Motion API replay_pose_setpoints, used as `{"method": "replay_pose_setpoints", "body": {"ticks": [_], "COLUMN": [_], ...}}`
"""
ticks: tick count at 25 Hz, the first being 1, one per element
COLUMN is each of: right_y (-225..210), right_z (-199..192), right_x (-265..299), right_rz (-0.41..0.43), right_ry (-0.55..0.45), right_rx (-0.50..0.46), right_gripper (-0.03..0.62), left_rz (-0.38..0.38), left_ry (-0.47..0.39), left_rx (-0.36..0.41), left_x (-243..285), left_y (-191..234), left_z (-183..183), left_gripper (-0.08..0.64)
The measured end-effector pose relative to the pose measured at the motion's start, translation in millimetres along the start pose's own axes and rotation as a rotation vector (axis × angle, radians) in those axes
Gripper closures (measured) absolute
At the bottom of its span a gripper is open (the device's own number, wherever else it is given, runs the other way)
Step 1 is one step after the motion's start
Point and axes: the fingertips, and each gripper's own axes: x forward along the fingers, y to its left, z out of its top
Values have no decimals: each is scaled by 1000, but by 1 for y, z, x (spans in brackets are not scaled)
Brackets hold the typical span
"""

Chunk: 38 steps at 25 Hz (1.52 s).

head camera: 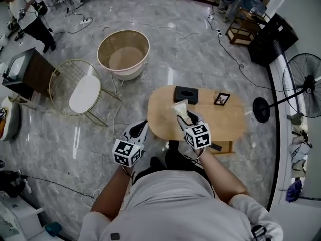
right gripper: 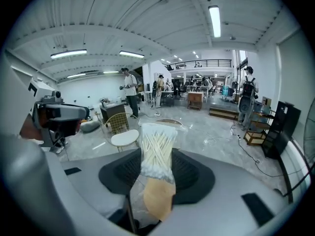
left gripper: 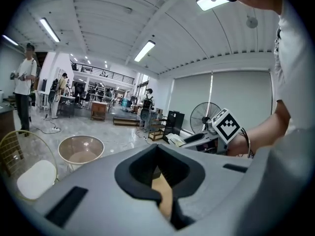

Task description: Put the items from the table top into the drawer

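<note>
My right gripper (head camera: 184, 115) is raised over the near edge of the oval wooden table (head camera: 228, 122) and is shut on a clear bag of cotton swabs (head camera: 179, 107). In the right gripper view the bag (right gripper: 156, 141) stands upright between the black pads (right gripper: 189, 173). A black tissue box (head camera: 185, 94) and a small photo frame (head camera: 221, 99) lie on the far part of the table. My left gripper (head camera: 140, 128) hangs left of the table over the floor. Its jaws (left gripper: 157, 146) look closed together with nothing in them. A wooden part (head camera: 225, 146) juts out below the table's near edge.
A round beige tub (head camera: 123, 53) and a gold wire chair with a white seat (head camera: 83, 92) stand on the marble floor to the left. A standing fan (head camera: 301, 84) is at the right. Cables run across the floor. People stand far off.
</note>
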Motion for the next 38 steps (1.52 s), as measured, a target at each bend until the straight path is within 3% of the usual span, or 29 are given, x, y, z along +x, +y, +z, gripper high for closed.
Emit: {"method": "replay_pose_setpoints", "body": {"ticks": [6, 20, 29, 38], "right_y": [2, 10, -17, -73], "right_z": [35, 30, 22, -10], "right_x": [-33, -75, -108, -170], "right_rz": [-20, -60, -130, -188], "right_ry": [-82, -123, -158, -185], "right_rx": [-25, 2, 16, 55], "right_gripper": [393, 393, 393, 393], "left_rz": [5, -57, -119, -182], "left_ry": [-58, -63, -39, -27], "left_rx": [37, 45, 72, 115], "left_x": [-15, -20, 5, 52], "left_y": [-8, -42, -72, -145], "left_z": [29, 28, 29, 36], "left_gripper": [551, 551, 551, 551]}}
